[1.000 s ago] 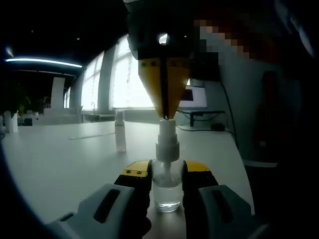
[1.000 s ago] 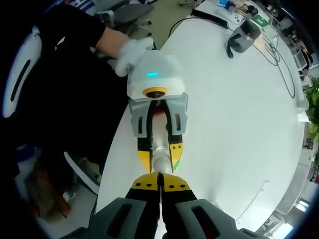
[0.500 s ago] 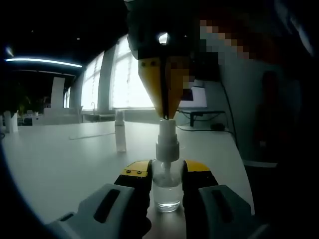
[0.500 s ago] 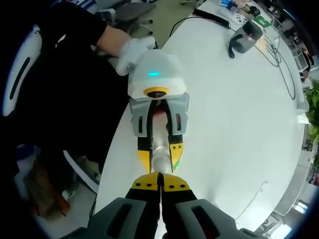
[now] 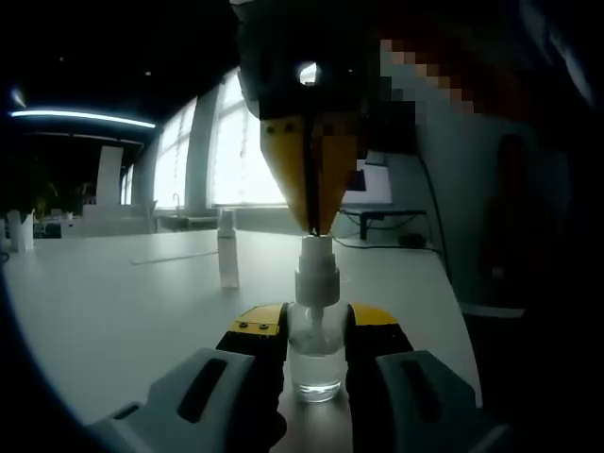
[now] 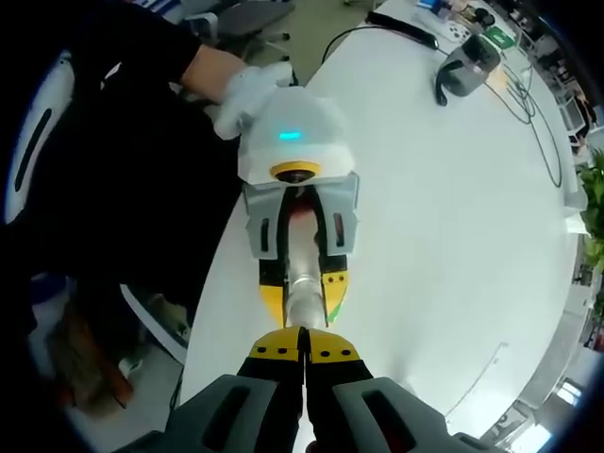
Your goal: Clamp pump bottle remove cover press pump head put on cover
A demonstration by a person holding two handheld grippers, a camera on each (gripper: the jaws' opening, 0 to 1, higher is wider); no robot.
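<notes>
In the left gripper view, the left gripper (image 5: 316, 342) is seen at the bottom centre with its yellow-and-black jaws clamped on the clear lower body of the pump bottle (image 5: 316, 354), which stands upright on the white table (image 5: 113, 302). The bottle is transparent, and a little clear liquid seems to sit in its base, though the dim light makes this hard to confirm. No label or writing can be read on it. The white pump head (image 5: 317, 264) rises from the bottle's neck, and the yellow tip of the right gripper (image 5: 315, 228) comes down from the upper centre with its jaws drawn together to a narrow point resting on top of the pump head. To the left of the bottle, well apart, the cover (image 5: 227, 249) stands upright on the table as a slim pale cylinder. Bright windows (image 5: 236, 151) are seen behind, in the upper middle.

In the right gripper view, the right gripper (image 6: 304, 351) is seen at the bottom centre with its jaws closed together, directly over the top of the pump bottle (image 6: 304, 293). Beyond it the left gripper (image 6: 303, 283) is held by a white-gloved hand (image 6: 247, 94). A dark headset (image 6: 464, 68) lies at the upper right of the table (image 6: 444, 236).
</notes>
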